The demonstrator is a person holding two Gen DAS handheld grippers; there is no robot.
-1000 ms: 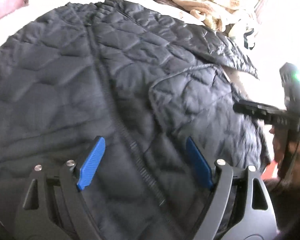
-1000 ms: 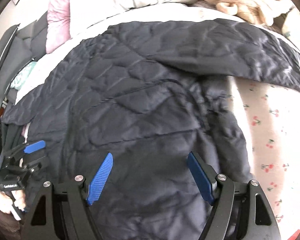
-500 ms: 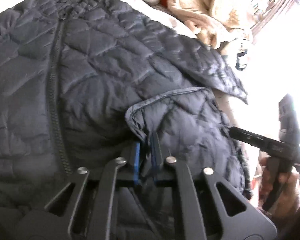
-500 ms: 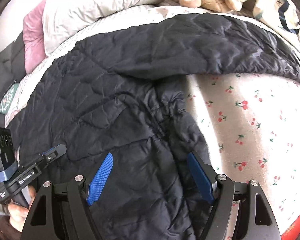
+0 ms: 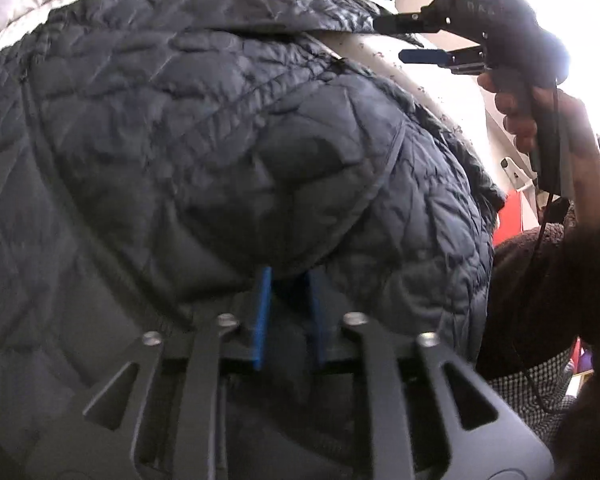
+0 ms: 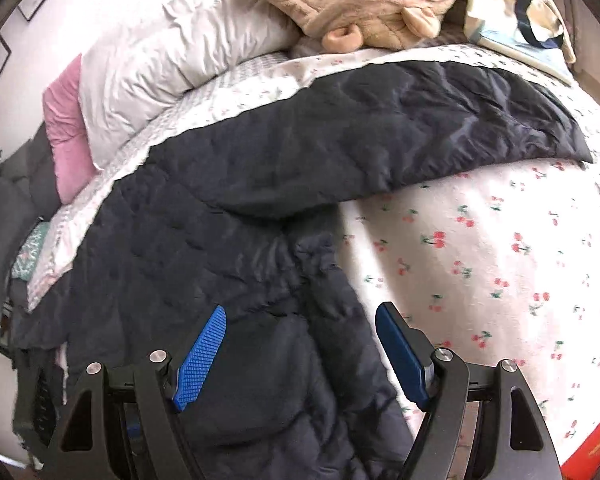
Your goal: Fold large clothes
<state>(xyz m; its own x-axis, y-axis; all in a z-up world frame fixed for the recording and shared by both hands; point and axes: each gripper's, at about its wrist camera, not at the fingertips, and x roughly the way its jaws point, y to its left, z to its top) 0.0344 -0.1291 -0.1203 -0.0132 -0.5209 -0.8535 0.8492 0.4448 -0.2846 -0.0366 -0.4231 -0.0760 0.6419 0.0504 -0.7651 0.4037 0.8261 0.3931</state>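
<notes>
jacket fold only just starting

the left gripper [image 5: 288,280] is pinching a bunched edge of the dark quilted jacket [image 5: 220,140], its blue fingers pressed together on the fabric. the right gripper [image 6: 300,344] is hovering spread wide over the jacket's lower part, gripping nothing. the jacket is lying across the cherry-print bedsheet [image 6: 480,260], one sleeve [image 6: 400,128] stretching out sideways. judging from this, no fold is looking finished; sleeves and body are all remaining.

The quilted jacket [image 5: 220,140] is dark cloth with a faint sheen; the cherry-print sheet [image 6: 480,280] is matt cotton-like cloth.
</notes>
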